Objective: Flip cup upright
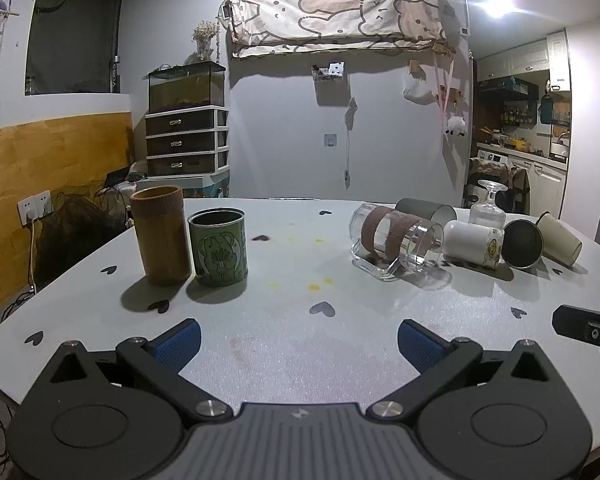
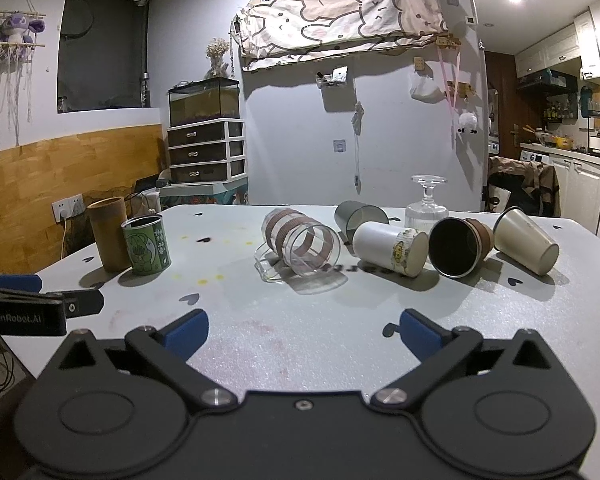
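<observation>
**Both jaws spread, nothing held**

Spread wide and empty: left gripper (image 1: 298,340), right gripper (image 2: 304,332), low over grey heart-print table (image 2: 300,344). Beyond, on its side, clear ribbed-band glass cup (image 2: 300,246). Probably pre-reach; next calls for closing on it and tipping upright.

The grey cup (image 2: 358,216) lies partly hidden behind the white cup (image 2: 390,249). Beside the white cup, the upturned glass's (image 1: 487,205) bowl is partly covered. The right gripper (image 1: 590,326) is cut off by the picture's edge.
</observation>
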A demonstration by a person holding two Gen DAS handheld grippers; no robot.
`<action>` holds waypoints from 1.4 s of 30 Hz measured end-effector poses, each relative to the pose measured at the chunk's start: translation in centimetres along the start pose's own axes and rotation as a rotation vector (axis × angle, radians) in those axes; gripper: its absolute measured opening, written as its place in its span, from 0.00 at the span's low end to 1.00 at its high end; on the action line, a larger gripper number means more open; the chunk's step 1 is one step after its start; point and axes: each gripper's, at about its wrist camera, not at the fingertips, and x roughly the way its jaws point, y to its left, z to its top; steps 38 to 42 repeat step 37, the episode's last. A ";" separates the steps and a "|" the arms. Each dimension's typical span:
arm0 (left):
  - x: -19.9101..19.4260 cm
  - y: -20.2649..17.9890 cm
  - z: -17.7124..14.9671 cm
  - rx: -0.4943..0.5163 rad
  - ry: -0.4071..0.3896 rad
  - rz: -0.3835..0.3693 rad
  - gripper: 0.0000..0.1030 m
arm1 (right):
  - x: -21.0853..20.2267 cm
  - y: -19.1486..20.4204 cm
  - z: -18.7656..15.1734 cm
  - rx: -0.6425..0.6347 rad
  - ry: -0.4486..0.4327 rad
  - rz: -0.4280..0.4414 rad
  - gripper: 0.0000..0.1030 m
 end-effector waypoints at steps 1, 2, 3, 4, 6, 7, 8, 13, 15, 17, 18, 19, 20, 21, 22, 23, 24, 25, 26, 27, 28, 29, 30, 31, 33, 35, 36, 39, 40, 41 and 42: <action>0.0 0.0 0.0 0.000 0.000 0.000 1.00 | 0.0 0.0 0.0 0.000 0.000 0.000 1.00; 0.0 0.0 0.0 -0.001 0.000 0.000 1.00 | 0.0 0.0 0.0 0.000 0.000 0.000 1.00; 0.0 0.0 0.0 -0.001 0.000 0.000 1.00 | 0.0 0.0 0.0 0.000 0.000 0.000 1.00; 0.0 0.0 0.0 -0.001 0.000 0.001 1.00 | 0.0 0.0 0.0 0.000 0.000 0.001 1.00; 0.0 0.0 0.0 -0.001 0.001 0.001 1.00 | 0.0 0.0 0.0 0.000 -0.001 0.001 1.00; 0.0 0.0 0.0 -0.002 0.001 0.001 1.00 | 0.0 0.0 0.0 0.001 0.000 0.000 1.00; 0.0 0.0 0.0 -0.001 0.001 0.000 1.00 | 0.0 0.0 0.0 0.001 -0.001 0.001 1.00; 0.0 0.0 0.0 -0.001 0.002 0.000 1.00 | 0.0 0.0 0.0 0.000 -0.001 0.000 1.00; 0.0 0.0 0.0 -0.001 0.001 0.000 1.00 | 0.0 0.0 0.0 0.000 -0.001 0.000 1.00; 0.0 0.0 0.0 -0.001 0.001 0.000 1.00 | 0.0 0.0 0.0 0.000 -0.001 0.001 1.00; 0.0 0.0 0.0 -0.001 0.001 0.000 1.00 | 0.0 0.0 0.0 0.000 0.000 0.001 1.00; 0.0 0.0 0.0 -0.001 0.001 0.000 1.00 | 0.0 0.0 0.0 0.000 0.000 0.001 1.00; 0.0 0.0 0.0 0.000 0.002 0.001 1.00 | 0.0 0.0 0.0 0.000 -0.001 0.001 1.00; 0.1 0.1 -0.1 0.000 0.002 0.001 1.00 | 0.0 0.0 0.0 0.000 -0.001 0.001 1.00; 0.1 0.1 -0.1 0.000 0.003 0.001 1.00 | 0.0 0.0 0.0 0.000 -0.001 0.001 1.00; 0.1 0.0 -0.1 0.000 0.003 0.001 1.00 | 0.0 0.0 0.0 0.001 -0.001 0.001 1.00; 0.1 0.1 -0.1 0.000 0.003 0.001 1.00 | 0.0 0.0 0.0 0.000 -0.001 0.001 1.00; 0.1 0.1 -0.2 0.001 0.004 0.001 1.00 | 0.0 0.0 0.0 0.000 -0.001 0.000 1.00; 0.2 0.0 -0.3 0.002 0.005 0.001 1.00 | 0.0 0.0 0.0 0.000 -0.001 0.000 1.00; 0.3 0.0 -0.4 0.002 0.006 0.001 1.00 | 0.0 0.0 0.0 0.000 -0.001 0.001 1.00; 0.3 0.0 -0.4 0.003 0.007 0.001 1.00 | 0.0 0.0 0.0 0.000 -0.001 0.001 1.00; 0.3 0.0 -0.4 0.003 0.007 0.000 1.00 | 0.0 0.0 0.0 0.000 -0.001 0.001 1.00; 0.3 0.0 -0.4 0.004 0.008 0.000 1.00 | 0.0 0.0 0.0 0.000 0.000 0.001 1.00; 0.3 0.0 -0.5 0.004 0.007 -0.001 1.00 | 0.0 0.0 0.0 0.000 -0.001 0.000 1.00; 0.3 0.0 -0.5 0.004 0.008 -0.002 1.00 | 0.0 0.0 0.0 0.000 -0.001 0.001 1.00; 0.3 -0.1 -0.4 0.007 0.007 -0.003 1.00 | 0.0 0.0 0.0 0.001 0.000 0.000 1.00; 0.3 -0.2 -0.4 0.009 0.006 -0.003 1.00 | 0.0 0.0 0.0 0.001 0.000 0.000 1.00; 0.3 -0.2 -0.4 0.009 0.006 -0.004 1.00 | 0.0 0.0 0.0 0.001 0.000 0.000 1.00; 0.3 -0.2 -0.4 0.009 0.006 -0.004 1.00 | 0.0 0.0 0.0 0.001 0.000 0.000 1.00; 0.3 -0.2 -0.4 0.009 0.006 -0.004 1.00 | 0.0 0.0 0.0 0.001 0.000 0.000 1.00; 0.3 -0.2 -0.4 0.009 0.006 -0.004 1.00 | 0.0 0.0 0.0 0.001 0.000 0.000 1.00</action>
